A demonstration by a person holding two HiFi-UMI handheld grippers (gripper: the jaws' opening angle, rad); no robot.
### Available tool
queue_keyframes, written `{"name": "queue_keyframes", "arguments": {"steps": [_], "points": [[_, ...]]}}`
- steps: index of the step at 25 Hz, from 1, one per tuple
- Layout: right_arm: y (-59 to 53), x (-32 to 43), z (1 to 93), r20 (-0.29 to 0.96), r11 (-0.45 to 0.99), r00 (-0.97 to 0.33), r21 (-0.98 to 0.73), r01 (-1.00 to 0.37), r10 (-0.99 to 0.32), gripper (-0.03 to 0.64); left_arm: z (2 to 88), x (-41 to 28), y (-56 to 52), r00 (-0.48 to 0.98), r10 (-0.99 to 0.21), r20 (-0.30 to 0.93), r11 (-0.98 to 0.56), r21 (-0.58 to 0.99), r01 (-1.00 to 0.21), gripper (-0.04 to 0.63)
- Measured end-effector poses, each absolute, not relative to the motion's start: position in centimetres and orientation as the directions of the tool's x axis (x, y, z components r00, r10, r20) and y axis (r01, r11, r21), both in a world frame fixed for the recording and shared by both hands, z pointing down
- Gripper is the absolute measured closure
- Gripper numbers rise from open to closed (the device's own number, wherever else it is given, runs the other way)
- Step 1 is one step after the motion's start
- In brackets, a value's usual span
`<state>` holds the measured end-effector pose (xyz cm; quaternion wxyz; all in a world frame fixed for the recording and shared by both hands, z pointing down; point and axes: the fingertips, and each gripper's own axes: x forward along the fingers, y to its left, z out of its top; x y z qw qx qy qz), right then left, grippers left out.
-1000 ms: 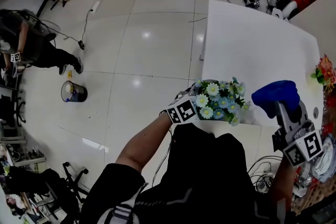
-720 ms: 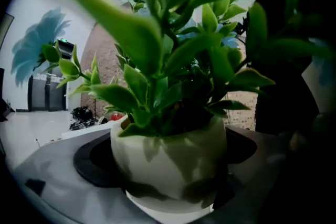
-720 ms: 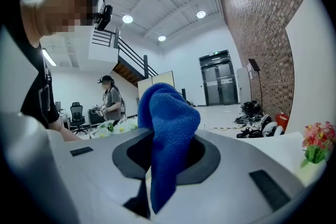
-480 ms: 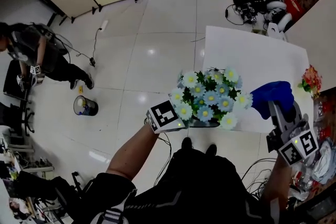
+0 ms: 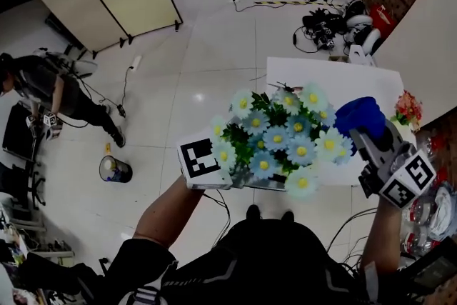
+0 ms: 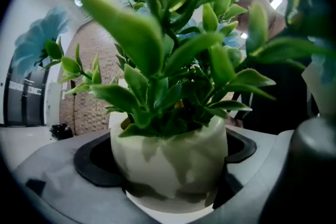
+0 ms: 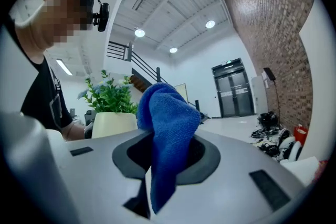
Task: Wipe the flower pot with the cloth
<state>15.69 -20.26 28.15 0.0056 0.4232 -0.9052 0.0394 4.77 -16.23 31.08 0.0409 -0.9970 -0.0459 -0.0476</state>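
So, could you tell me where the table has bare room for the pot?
The table is bare in its far half, from the far edge to the flowers. The right edge is crowded: a red bouquet, clutter beyond. The flowers hide the near half.

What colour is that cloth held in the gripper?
Deep blue: the fuzzy blue cloth shows best in the right gripper view.

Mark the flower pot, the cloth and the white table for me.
flower pot (image 6: 170,162), left gripper view, front of its pale wall.
cloth (image 7: 169,123), right gripper view, middle of the blue fold.
white table (image 5: 321,75), head view, bare far part of its top.
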Motion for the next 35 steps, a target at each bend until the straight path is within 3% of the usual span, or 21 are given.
{"name": "queue_keyframes", "arguments": {"steps": [4, 9, 14, 17, 21, 30, 35], "points": [[-20.6, 13.3, 27.6, 0.084, 0.775, -0.780, -0.093, -0.625, -0.620, 0.540, 29.5, 5.4, -14.5, 0.980, 0.166, 0.109, -0.980, -0.089, 0.176, 0.028], [-19.5, 10.4, 26.8, 0.126, 0.940, -0.950, -0.156, -0.304, -0.286, 0.540, 27.5, 6.2, -12.4, 0.959, 0.254, 0.123, -0.958, -0.105, 0.267, 0.028], [-17.0, 8.8, 25.6, 0.174, 0.989, -0.985, -0.148, -0.014, 0.013, 0.540, 26.0, 6.7, -10.6, 0.933, 0.335, 0.129, -0.933, -0.096, 0.348, 0.028], [-15.5, 8.6, 25.0, 0.174, 0.983, -0.977, -0.157, 0.096, 0.123, 0.540, 25.9, 6.5, -10.0, 0.926, 0.352, 0.136, -0.926, -0.093, 0.366, 0.028], [-13.7, 9.4, 24.8, 0.181, 0.979, -0.973, -0.171, 0.114, 0.145, 0.540, 26.8, 6.1, -10.4, 0.936, 0.311, 0.165, -0.941, -0.085, 0.327, 0.028], [-12.8, 10.9, 24.8, 0.158, 0.991, -0.987, -0.124, -0.048, -0.028, 0.540, 26.5, 7.2, -12.3, 0.974, 0.182, 0.136, -0.980, -0.055, 0.191, 0.028], [-12.1, 12.3, 24.0, 0.128, 0.991, -0.990, -0.109, -0.076, -0.062, 0.540, 25.2, 8.4, -12.3, 0.985, 0.136, 0.103, -0.989, -0.039, 0.140, 0.028]]}}
